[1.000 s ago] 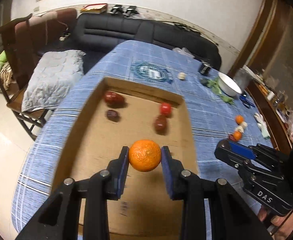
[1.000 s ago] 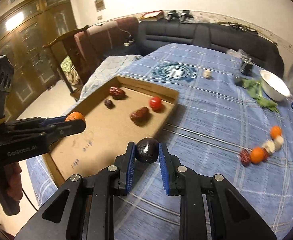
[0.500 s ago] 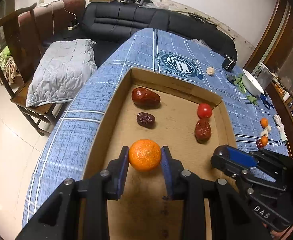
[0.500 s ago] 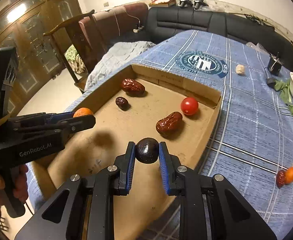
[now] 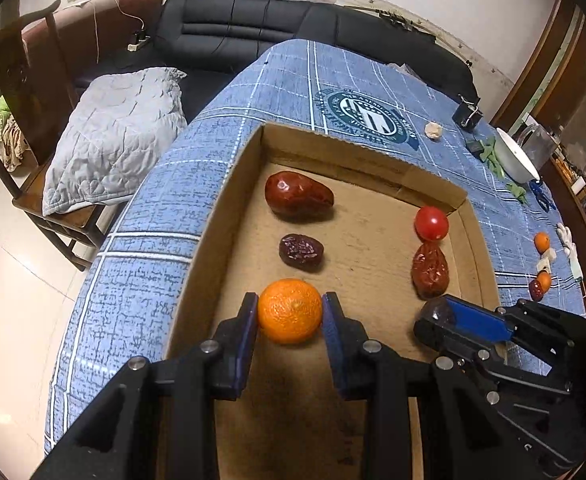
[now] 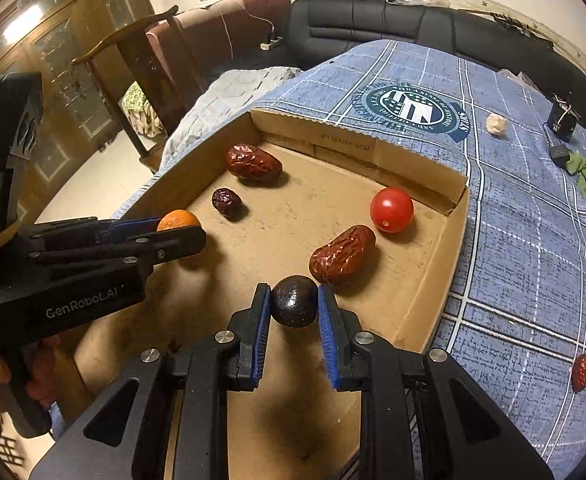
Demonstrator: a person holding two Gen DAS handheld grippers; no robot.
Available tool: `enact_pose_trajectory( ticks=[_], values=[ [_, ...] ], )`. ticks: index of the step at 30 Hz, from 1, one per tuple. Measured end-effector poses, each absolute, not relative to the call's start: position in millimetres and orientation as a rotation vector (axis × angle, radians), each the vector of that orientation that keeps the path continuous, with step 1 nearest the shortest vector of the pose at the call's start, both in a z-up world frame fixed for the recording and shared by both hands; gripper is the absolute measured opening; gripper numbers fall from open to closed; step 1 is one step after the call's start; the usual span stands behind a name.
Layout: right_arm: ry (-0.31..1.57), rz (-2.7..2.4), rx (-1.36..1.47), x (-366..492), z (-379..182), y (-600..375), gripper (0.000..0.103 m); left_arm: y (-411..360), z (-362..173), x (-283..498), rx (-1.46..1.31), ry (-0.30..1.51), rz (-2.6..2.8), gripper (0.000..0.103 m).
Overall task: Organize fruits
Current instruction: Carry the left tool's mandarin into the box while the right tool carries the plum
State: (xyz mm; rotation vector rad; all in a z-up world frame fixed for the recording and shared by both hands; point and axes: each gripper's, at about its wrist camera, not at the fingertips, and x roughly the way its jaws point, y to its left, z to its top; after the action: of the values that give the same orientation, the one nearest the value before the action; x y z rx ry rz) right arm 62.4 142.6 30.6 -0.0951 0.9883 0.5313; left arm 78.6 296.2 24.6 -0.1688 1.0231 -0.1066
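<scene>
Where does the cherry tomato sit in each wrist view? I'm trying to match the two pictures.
Left wrist view: the cherry tomato is right of centre, near the box's far right corner.
Right wrist view: the cherry tomato is right of centre, upper middle.
Shared landmark: the wrinkled red date lying just in front of it.

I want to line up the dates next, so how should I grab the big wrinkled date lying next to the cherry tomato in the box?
Grip the wrinkled date across its narrow middle, coming from above. It lies flat and slanted, one end near the cherry tomato, the other by the dark fruit, so put the jaws on its free long sides.
</scene>
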Motion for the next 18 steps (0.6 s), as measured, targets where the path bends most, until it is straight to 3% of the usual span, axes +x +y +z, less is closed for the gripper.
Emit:
enact_pose_trajectory(
  ticks=[13,18],
  values=[
    [1.001,0.521,-0.112,67.2,23.0,144.7,0.023,292.3,22.3,85.7,-0.125,1.020,-0.089,0.036],
    [1.006,0.506,-0.107,68.5,22.2,140.1,0.028,291.3,23.5,84.7,-0.117,1.020,-0.084,0.046]
  ],
)
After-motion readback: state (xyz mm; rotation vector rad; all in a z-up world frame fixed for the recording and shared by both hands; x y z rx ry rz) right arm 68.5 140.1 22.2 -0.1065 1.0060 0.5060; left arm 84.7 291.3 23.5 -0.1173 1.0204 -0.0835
